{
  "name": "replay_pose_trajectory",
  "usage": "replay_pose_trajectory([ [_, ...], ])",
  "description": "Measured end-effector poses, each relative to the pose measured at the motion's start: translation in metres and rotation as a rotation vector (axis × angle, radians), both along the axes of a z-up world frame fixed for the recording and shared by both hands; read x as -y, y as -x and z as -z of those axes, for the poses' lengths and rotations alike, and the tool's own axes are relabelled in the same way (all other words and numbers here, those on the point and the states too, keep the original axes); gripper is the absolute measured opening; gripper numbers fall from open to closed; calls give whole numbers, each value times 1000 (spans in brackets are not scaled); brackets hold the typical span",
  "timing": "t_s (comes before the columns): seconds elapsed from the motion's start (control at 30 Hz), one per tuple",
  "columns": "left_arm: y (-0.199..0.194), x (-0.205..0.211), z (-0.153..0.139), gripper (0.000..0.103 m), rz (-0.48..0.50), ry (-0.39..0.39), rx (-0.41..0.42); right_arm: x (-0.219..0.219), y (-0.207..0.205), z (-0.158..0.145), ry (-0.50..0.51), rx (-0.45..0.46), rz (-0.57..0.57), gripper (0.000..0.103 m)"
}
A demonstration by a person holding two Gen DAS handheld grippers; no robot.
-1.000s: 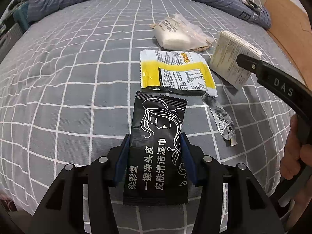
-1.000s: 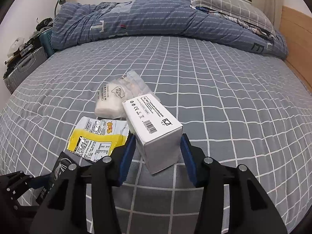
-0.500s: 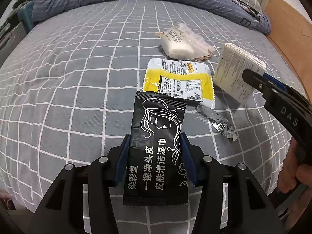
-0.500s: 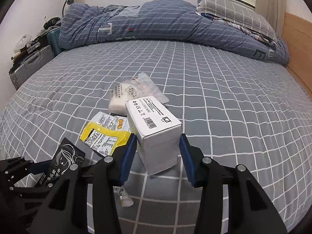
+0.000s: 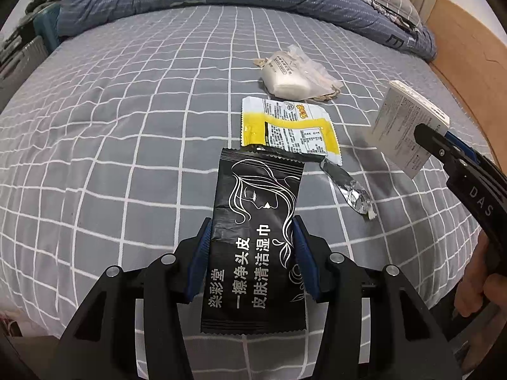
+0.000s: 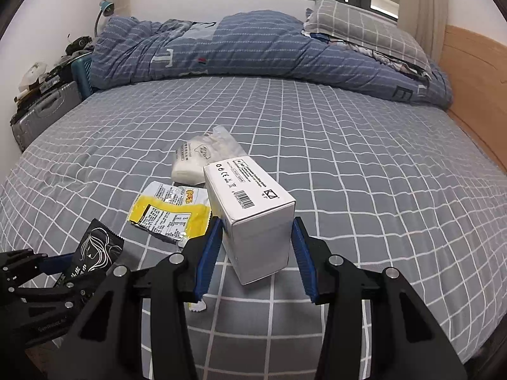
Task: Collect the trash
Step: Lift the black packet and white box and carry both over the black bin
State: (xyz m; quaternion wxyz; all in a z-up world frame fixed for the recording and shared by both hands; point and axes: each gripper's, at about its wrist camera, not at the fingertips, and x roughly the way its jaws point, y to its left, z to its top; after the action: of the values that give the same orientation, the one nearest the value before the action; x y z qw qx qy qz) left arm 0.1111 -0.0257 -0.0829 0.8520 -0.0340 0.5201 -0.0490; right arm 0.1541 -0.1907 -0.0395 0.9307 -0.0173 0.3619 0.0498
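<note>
My left gripper (image 5: 252, 247) is shut on a black wipe packet (image 5: 256, 237) with a white line drawing of a woman, held above the grey checked bed (image 5: 126, 126). My right gripper (image 6: 255, 247) is shut on a white cardboard box (image 6: 253, 215), also lifted off the bed; the box shows in the left wrist view (image 5: 408, 133) too. On the bed lie a yellow and white snack wrapper (image 5: 291, 129), a crumpled foil scrap (image 5: 351, 190) and a white bag in clear plastic (image 5: 294, 76).
A folded blue striped duvet (image 6: 253, 53) and a grey checked pillow (image 6: 364, 31) lie at the head of the bed. A wooden headboard (image 6: 475, 72) runs along the right. A grey suitcase (image 6: 41, 117) and clutter stand at the left.
Both grippers have risen and drawn back from the bed with their loads. The trash left on the bed looks farther away.
</note>
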Motion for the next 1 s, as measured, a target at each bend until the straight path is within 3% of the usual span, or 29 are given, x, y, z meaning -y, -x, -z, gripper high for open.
replay_pose_trajectory([
  [1.0, 58, 9, -29, 48, -9, 20, 58, 5, 78, -25, -16, 46, 8, 43],
])
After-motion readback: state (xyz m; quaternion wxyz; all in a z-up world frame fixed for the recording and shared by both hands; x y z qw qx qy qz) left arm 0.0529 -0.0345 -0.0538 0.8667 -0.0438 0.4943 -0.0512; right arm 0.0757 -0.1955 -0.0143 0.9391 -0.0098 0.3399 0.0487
